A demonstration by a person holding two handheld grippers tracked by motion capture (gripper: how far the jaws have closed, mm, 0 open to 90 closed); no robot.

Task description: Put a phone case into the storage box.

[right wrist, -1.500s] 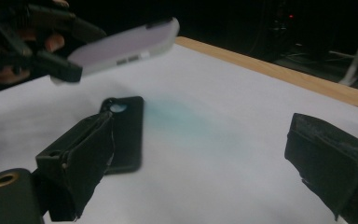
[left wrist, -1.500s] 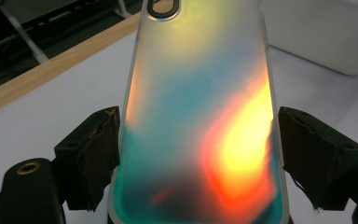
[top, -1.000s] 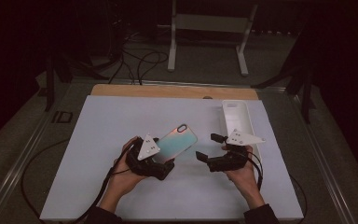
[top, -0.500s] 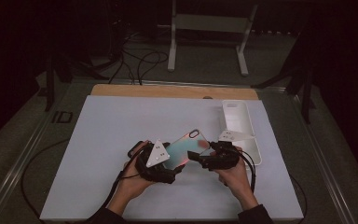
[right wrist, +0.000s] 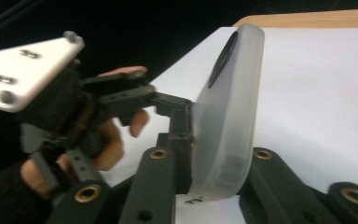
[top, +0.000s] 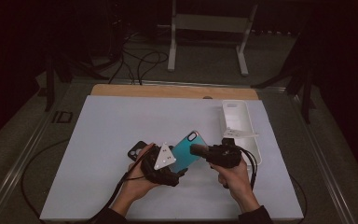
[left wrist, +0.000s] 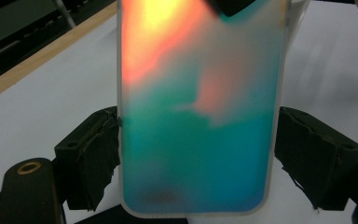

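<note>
Centre of high view: teal phone in a frosted translucent case (top: 189,150) held above the white counter (top: 121,121). Left gripper (top: 175,171) jaws grasp its long sides. Right gripper (top: 200,150) jaws, just closing, now clench the case's edge. Step: stripping the case. Next: peel that edge away while left holds firm.

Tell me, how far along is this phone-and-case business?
Midway, it seems. Both grippers hold the teal phone in its frosted case: the left gripper clamps its long edges, and the right gripper, jaws just closed, pinches one end. A white case lies apart and a dark phone rests nearby. Presumably peeling the case off remains.
</note>
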